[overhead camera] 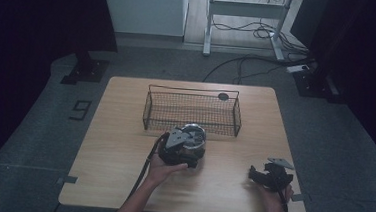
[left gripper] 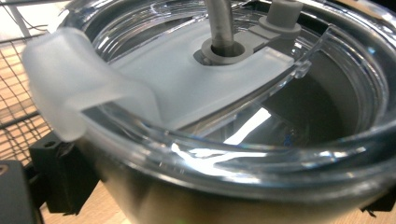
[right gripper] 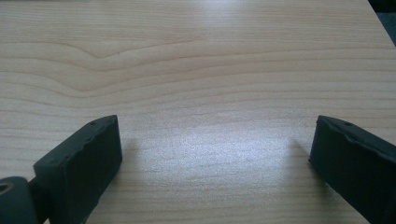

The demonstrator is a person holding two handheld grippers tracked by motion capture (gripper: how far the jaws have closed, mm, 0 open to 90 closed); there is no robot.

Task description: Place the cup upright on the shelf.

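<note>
Tumbler (overhead camera: pixel 193 139) body largely hidden behind left gripper (overhead camera: pixel 189 147) in high view, tumbler base and straw (left gripper: pixel 219 21) top cut off in left gripper view, contact of fingers with tumbler wall unreadable, small dark disc (overhead camera: pixel 223 96) beyond tumbler too small to identify

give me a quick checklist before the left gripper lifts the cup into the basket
1. Left gripper around the cup: ok, a jaw shows at each side of it.
2. Pads pressing on the cup: cannot tell.
3. Lid seated on the rim: ok.
4. Straw through the lid: ok.
5. Basket free to take the cup: ok, nothing shows inside.
6. Right gripper out of the way: ok, open over bare table.
</note>
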